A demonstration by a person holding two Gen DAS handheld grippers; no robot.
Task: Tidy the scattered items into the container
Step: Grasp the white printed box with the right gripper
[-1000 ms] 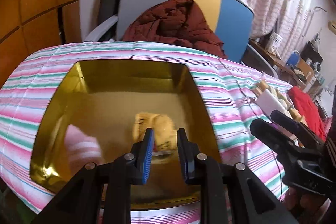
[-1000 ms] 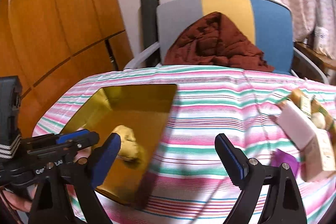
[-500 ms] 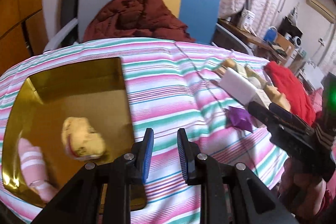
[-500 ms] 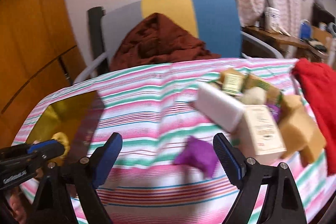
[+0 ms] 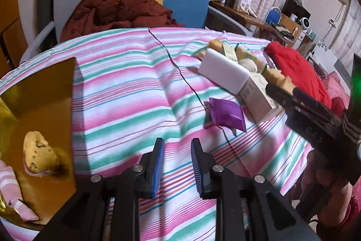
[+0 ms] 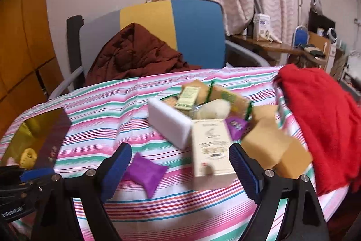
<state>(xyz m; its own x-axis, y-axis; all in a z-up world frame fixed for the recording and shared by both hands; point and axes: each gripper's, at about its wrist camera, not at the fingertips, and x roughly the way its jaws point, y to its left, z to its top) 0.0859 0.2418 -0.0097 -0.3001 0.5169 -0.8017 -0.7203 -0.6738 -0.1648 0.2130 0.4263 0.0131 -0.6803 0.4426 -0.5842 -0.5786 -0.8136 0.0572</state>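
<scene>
The left tool (image 5: pixel 175 164) is held empty over the striped counter (image 5: pixel 126 87), pads only a narrow gap apart. The gold container (image 5: pixel 45 92) sits off to its left, with a yellowish item (image 5: pixel 38 155) and a pink striped one (image 5: pixel 10 189) inside. The right tool (image 6: pixel 180 164) is spread wide, nothing gripped, with a purple pouch (image 6: pixel 145 173) and cream box (image 6: pixel 212 148) lying just ahead of it.

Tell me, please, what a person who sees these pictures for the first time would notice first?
Probably the cluttered heap of boxes and beige blocks on the pink and green striped tablecloth, with the bright red knitted cloth draped at its right edge. Next, the shiny gold rectangular tin at the left, already holding a yellow spotted soft toy, and the small purple packet lying alone before the open right claw.
</scene>
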